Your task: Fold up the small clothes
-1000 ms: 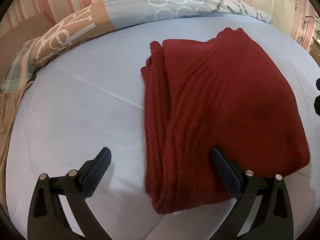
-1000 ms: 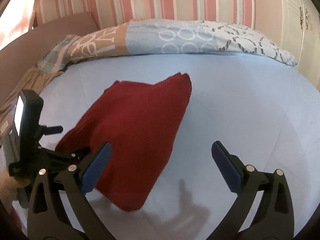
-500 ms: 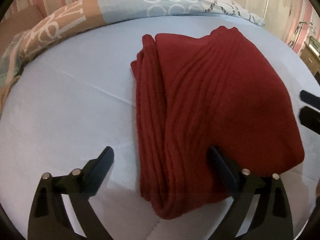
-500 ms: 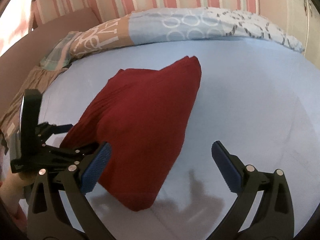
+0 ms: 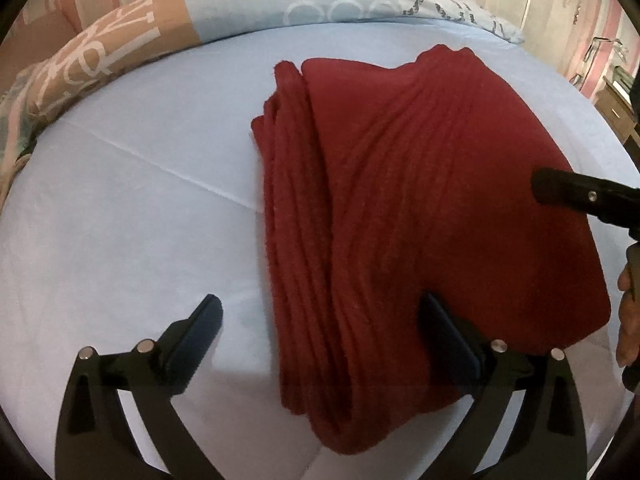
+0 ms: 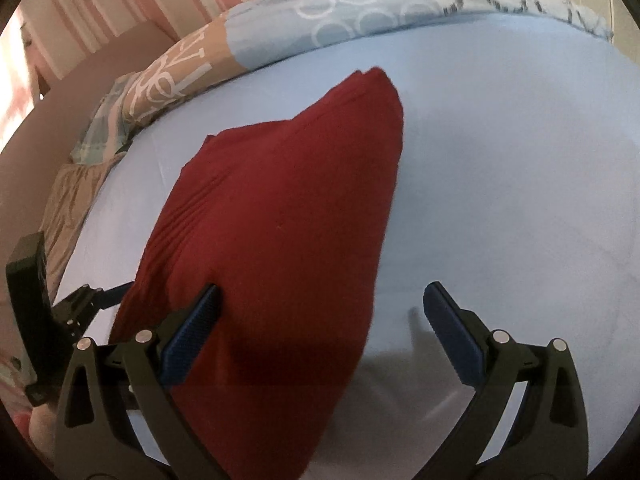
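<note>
A dark red knitted garment lies folded in a thick stack on the light blue bed sheet. My left gripper hangs over its near left edge. Its jaws are opening wide; the stacked folds lie between them, and the pads do not press on the cloth. In the right wrist view the garment fills the left half. My right gripper is open over its near right edge, left pad above the cloth, right pad above bare sheet. One of the right gripper's fingers reaches in over the garment's right side.
A patterned blue and tan duvet lies rolled along the far edge of the bed. Behind it is a pink striped wall, with a white wardrobe at the right. A person's hand shows at the right rim. The left gripper's body is at the left.
The right gripper has come down and closer to the garment and rolled, and its finger has entered the left wrist view from the right. The left gripper has barely shifted.
</note>
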A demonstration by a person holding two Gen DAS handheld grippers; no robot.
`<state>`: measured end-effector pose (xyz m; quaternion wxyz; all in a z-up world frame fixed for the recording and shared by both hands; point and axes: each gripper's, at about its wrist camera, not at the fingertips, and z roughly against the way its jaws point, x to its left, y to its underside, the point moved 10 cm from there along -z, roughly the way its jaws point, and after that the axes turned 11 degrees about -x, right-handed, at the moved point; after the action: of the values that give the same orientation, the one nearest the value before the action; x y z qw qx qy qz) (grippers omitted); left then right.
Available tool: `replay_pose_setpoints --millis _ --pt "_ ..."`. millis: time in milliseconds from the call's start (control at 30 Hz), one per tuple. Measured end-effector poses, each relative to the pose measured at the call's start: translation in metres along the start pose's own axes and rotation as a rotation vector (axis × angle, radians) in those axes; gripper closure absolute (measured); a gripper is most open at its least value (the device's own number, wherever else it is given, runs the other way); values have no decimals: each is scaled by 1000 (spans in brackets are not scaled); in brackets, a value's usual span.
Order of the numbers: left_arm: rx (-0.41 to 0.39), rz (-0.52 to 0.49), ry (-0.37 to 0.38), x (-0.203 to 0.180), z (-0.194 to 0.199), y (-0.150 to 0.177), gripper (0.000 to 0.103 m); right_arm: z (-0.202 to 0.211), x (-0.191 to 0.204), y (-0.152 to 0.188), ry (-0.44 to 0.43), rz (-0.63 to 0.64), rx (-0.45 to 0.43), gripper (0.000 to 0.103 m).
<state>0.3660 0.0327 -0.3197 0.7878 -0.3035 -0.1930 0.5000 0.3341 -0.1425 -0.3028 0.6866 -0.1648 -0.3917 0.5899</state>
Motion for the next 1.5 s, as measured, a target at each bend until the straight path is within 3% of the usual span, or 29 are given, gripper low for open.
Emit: replay_pose_setpoints --millis 167,200,267,500,633,767,900,1067,1200,1400,1500 --pt "11 2 43 -4 -7 1 5 -7 4 3 -3 24 3 3" --pt "6 -3 54 -6 -6 0 10 -9 6 4 -8 31 9 4" --pt "-3 -19 100 -18 -3 0 36 -13 12 7 -22 60 22 19" --pt "-22 -45 74 -24 -1 -1 46 -13 15 5 3 136 -3 33" --pt "-34 -76 54 -30 1 -4 61 -11 19 0 -6 172 -21 46" --pt "-48 -60 33 -32 7 -4 67 -5 24 -5 -21 212 -51 53" --pt "-60 -17 5 -40 13 -7 69 3 25 -11 -29 268 -74 55" --pt "-66 31 6 -77 21 -8 69 32 7 -22 -13 340 -107 56" --pt "-61 88 54 -121 28 -11 69 63 -29 -22 22 380 -100 56" --pt "-51 83 77 -186 20 -15 68 85 -93 -13 87 386 -66 56" --pt "-48 80 49 -194 8 -15 58 74 -114 -1 64 344 -35 54"
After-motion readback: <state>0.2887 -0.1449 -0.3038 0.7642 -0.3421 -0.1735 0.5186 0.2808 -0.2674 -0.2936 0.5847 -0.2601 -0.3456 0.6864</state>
